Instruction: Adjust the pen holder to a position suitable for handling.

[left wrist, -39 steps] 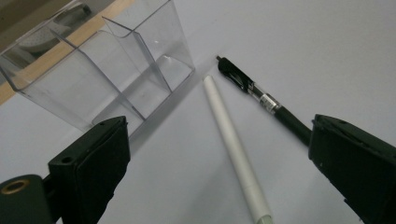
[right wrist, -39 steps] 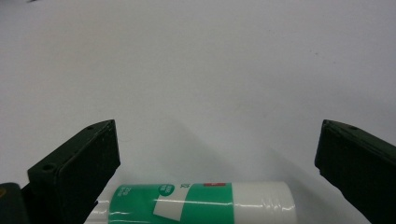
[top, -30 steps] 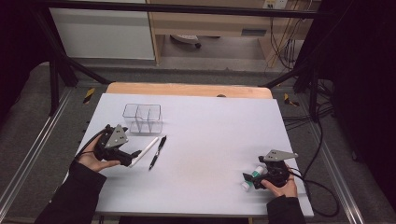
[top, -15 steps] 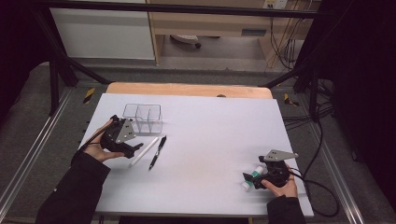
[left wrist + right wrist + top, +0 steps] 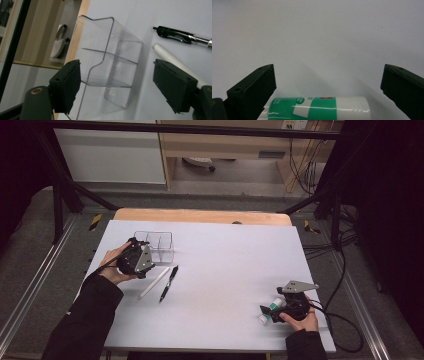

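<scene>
Left gripper at the clear box near the tabletop's left rear. Jaws spread wide in the left gripper view, box between them but nearer one jaw, touching neither as far as visible. White pen and black pen just beside, lying parallel on the tabletop. Right gripper low at the right front, jaws spread, green-and-white tube lying crosswise between them, unpinched.
</scene>
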`<state>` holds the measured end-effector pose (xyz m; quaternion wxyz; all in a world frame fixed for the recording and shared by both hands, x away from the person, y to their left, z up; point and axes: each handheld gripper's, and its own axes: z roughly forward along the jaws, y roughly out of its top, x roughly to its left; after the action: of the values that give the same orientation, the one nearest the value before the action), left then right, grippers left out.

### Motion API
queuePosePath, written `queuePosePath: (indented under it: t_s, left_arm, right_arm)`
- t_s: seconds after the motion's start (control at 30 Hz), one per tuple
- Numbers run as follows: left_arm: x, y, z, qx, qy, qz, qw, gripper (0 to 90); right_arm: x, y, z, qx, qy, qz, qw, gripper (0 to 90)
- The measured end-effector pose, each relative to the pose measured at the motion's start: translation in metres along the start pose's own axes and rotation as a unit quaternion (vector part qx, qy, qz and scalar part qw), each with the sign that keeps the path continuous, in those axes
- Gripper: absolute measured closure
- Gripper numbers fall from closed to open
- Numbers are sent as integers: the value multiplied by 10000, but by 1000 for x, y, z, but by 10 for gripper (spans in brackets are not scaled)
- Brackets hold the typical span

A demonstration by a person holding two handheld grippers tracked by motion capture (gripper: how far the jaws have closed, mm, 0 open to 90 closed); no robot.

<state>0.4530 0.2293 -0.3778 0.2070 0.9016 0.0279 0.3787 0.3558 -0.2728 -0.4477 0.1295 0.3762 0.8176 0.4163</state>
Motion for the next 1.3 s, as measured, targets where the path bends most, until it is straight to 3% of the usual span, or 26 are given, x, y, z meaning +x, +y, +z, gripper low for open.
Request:
queuePosePath:
  t_s: [0.1,0.27,0.3,0.33,0.4,0.6,1.0,1.3]
  left_arm:
    - [4,1,4,112,74,317,9994,281]
    - [7,0,12,283,150,562,9979,338]
    - [7,1,14,270,156,730,9968,348]
    - [7,1,14,270,156,730,9968,359]
    - [8,1,17,357,171,939,9948,376]
    - [12,2,22,398,188,1170,9922,439]
    - [11,6,29,589,70,1434,9879,599]
    - [9,7,28,689,40,1602,9847,614]
  right_arm:
    - [0,0,0,7,6,1,10000,5]
    - [0,0,0,17,4,-15,10000,5]
    - [0,0,0,17,6,-8,10000,5]
    - [0,0,0,19,6,-6,10000,5]
    - [0,0,0,12,12,-16,10000,5]
    - [0,0,1,24,21,-25,10000,5]
    - [0,0,1,33,31,-30,10000,5]
    - [0,0,1,28,39,-31,10000,5]
